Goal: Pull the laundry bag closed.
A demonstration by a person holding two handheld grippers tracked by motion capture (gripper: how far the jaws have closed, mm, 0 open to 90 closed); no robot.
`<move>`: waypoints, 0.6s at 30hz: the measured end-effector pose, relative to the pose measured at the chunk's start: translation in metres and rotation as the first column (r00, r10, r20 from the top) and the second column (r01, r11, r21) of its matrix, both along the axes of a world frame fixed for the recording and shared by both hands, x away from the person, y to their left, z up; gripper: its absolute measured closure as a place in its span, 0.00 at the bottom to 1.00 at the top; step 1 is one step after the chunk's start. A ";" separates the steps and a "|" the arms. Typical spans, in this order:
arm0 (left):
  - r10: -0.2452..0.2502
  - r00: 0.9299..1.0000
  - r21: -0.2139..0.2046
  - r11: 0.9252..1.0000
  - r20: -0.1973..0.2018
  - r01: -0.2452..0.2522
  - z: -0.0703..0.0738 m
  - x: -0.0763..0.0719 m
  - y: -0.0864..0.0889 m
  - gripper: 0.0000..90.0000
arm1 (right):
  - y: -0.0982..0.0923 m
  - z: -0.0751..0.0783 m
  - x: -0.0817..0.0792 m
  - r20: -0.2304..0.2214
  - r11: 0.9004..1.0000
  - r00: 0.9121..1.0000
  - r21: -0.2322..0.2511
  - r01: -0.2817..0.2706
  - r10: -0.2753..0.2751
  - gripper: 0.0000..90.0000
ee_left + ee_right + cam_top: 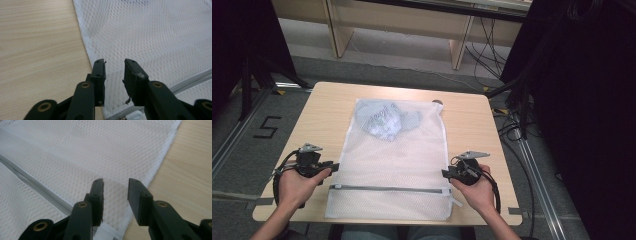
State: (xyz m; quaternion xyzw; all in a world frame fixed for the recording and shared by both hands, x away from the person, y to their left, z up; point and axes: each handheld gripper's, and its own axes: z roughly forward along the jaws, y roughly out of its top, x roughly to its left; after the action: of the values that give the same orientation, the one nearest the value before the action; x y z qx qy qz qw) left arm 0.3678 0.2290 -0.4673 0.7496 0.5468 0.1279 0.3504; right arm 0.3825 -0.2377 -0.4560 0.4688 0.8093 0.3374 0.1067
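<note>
A white mesh laundry bag (394, 160) lies flat on the wooden table (322, 115), with a grey garment (384, 120) inside at its far end. A grey zipper (387, 188) runs across the bag near the front. My left gripper (333, 166) stands open at the bag's left edge, its jaws over the mesh (140, 37) with nothing between them (114, 68). At the bag's right edge my right gripper (445, 173) is open too, jaws over the mesh hem (160, 165), nothing gripped (115, 187).
Bare wood shows left (37, 50) and right (190, 182) of the bag. Beyond the table stand wooden furniture legs (339, 30), cables (484, 55) on the floor, and dark stands (252, 75) at both sides.
</note>
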 end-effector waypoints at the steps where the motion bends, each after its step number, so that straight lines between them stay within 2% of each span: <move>1: 0.000 1.000 0.008 1.000 -0.007 0.000 0.000 0.000 0.000 0.80 | 0.002 -0.002 0.000 0.027 1.000 1.000 0.021 0.015 -0.015 0.75; 2: -0.001 1.000 0.011 1.000 -0.015 0.001 -0.001 0.000 0.000 0.82 | 0.004 -0.003 0.000 0.022 0.999 1.000 0.042 0.019 -0.020 0.75; 4: 0.001 1.000 0.017 1.000 -0.021 -0.001 -0.001 0.000 0.000 0.84 | 0.004 -0.001 0.000 0.025 1.000 0.999 0.008 -0.020 0.020 0.75; 5: 0.004 0.999 0.021 1.000 -0.039 -0.003 -0.003 0.000 0.000 0.84 | 0.008 -0.001 0.000 0.018 0.999 1.000 0.037 -0.024 0.024 0.76; 6: 0.004 0.999 0.021 1.000 -0.039 -0.003 -0.003 0.000 0.000 0.85 | 0.010 0.000 -0.001 -0.004 0.999 1.000 0.020 -0.025 0.025 0.75; 7: 0.000 0.999 0.023 1.000 -0.054 0.002 -0.005 0.001 -0.001 0.86 | 0.012 0.000 0.000 -0.002 0.996 0.998 0.072 -0.055 0.055 0.75; 8: 0.000 0.998 0.025 1.000 -0.061 0.001 -0.005 0.001 -0.001 0.87 | 0.015 0.000 -0.001 -0.002 0.995 0.998 0.078 -0.055 0.056 0.75; 10: 0.000 0.997 0.021 1.000 -0.071 0.001 -0.006 0.002 -0.003 0.89 | 0.023 0.002 -0.003 -0.034 0.995 0.998 0.092 -0.048 0.052 0.75; 11: 0.002 0.997 0.022 1.000 -0.073 -0.001 -0.007 0.002 -0.005 0.90 | 0.025 0.003 -0.003 -0.027 0.994 0.997 0.088 -0.065 0.068 0.75; 12: 0.008 0.998 0.027 1.000 -0.070 -0.006 -0.008 0.003 -0.006 0.91 | 0.027 0.003 -0.002 -0.020 0.990 0.995 0.106 -0.091 0.094 0.75; 13: 0.013 0.998 0.023 1.000 -0.060 -0.011 -0.009 0.003 -0.008 0.92 | 0.033 0.005 -0.004 -0.028 0.996 0.998 0.065 -0.062 0.064 0.75; 14: 0.005 0.997 0.040 0.999 -0.071 -0.002 -0.008 0.004 -0.007 0.93 | 0.036 0.006 -0.004 -0.025 0.995 0.997 0.068 -0.076 0.078 0.75; 15: 0.014 0.997 0.028 1.000 -0.076 -0.012 -0.009 0.004 -0.009 0.93 | 0.040 0.004 -0.004 -0.013 0.991 0.996 0.107 -0.087 0.088 0.75; 16: 0.005 0.995 0.045 0.999 -0.096 -0.001 -0.008 0.004 -0.009 0.94 | 0.042 0.005 -0.003 -0.027 0.985 0.992 0.121 -0.120 0.124 0.75; 17: 0.005 0.995 0.045 0.999 -0.096 -0.001 -0.008 0.004 -0.009 0.95 | 0.047 0.006 -0.005 -0.027 0.985 0.993 0.128 -0.114 0.118 0.75; 18: -0.006 0.993 0.049 0.999 -0.118 0.012 -0.009 0.004 -0.009 0.95 | 0.053 0.007 -0.006 -0.044 0.986 0.992 0.124 -0.108 0.114 0.75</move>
State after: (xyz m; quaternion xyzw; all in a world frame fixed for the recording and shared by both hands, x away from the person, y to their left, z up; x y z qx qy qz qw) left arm 0.3723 0.2201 -0.4761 0.7668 0.5598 0.0953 0.2993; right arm 0.3761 -0.1847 -0.4494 0.4372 0.8146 0.3792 0.0383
